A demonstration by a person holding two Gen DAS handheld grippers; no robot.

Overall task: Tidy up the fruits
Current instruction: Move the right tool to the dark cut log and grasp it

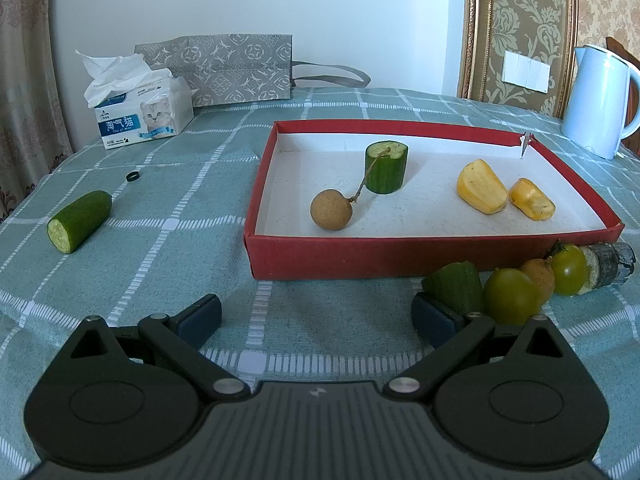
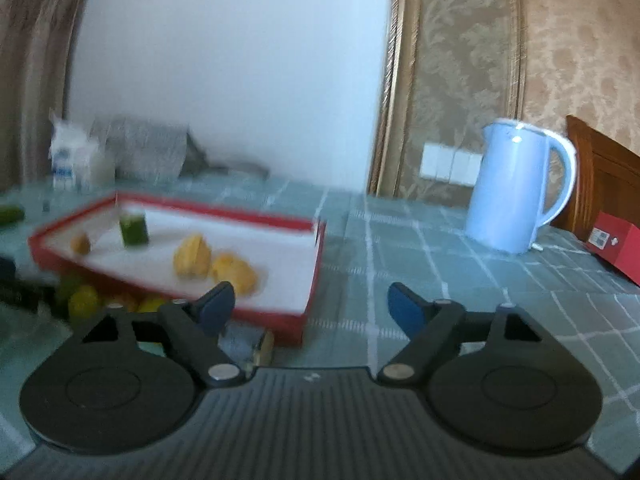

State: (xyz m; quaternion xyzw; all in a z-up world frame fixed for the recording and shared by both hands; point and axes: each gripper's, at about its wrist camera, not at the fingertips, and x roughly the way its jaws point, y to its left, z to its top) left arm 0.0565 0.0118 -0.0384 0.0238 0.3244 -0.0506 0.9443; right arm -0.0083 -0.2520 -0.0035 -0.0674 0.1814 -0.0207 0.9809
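A red tray with a white floor holds an upright cucumber piece, a brown longan and two yellow jackfruit pieces. Outside its near right wall lie a green cucumber chunk, two green tomatoes, a longan and a dark-skinned piece. Another cucumber piece lies at the left. My left gripper is open and empty before the tray. My right gripper is open and empty near the tray's right corner; that view is blurred.
A tissue box and a grey bag stand at the back left. A pale blue kettle stands at the back right, with a red box beside it. A small black ring lies on the checked cloth.
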